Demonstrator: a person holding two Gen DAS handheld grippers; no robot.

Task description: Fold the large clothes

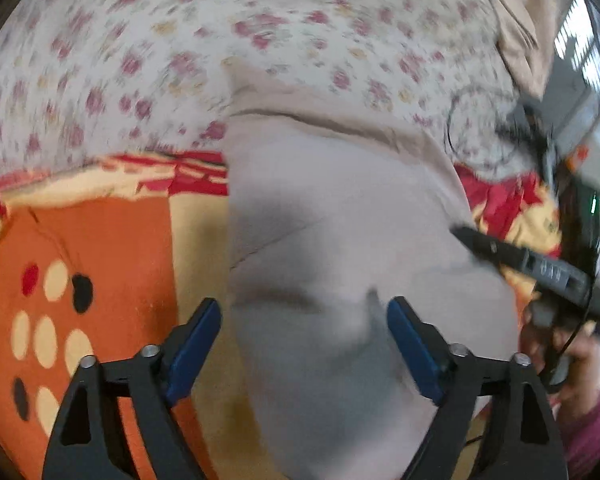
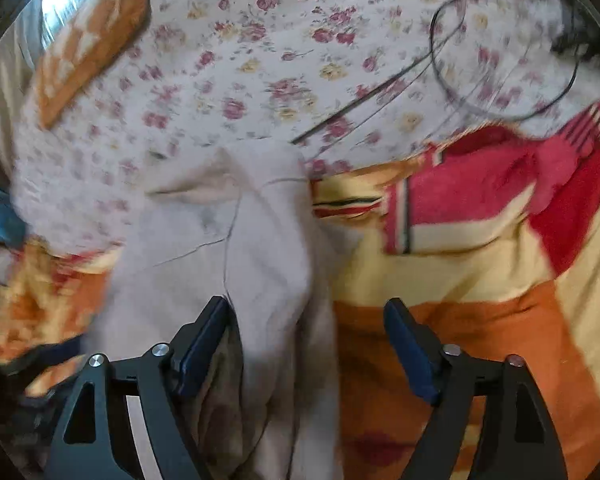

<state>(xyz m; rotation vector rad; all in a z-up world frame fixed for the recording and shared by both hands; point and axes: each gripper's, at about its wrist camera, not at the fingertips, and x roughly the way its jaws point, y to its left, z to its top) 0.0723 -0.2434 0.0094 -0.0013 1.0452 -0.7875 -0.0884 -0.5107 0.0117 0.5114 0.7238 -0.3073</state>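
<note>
A pale beige garment (image 1: 340,220) lies folded into a long strip on the bed, its far end reaching the floral sheet. My left gripper (image 1: 304,320) hangs open just above its near part, blue pads wide apart and holding nothing. In the right wrist view the same garment (image 2: 260,240) runs up the middle-left, with creases and a seam. My right gripper (image 2: 308,332) is open over the garment's right edge, its left pad above the cloth and its right pad above the blanket. From the left wrist view, the right gripper's black finger (image 1: 480,244) points at the garment's right side.
An orange, red and yellow blanket (image 1: 100,260) covers the near bed, with a floral sheet (image 1: 220,40) beyond. A black cable loop (image 2: 500,60) lies on the sheet. An orange checked pillow (image 2: 92,40) sits far left. A person's hand (image 1: 580,360) holds the right gripper.
</note>
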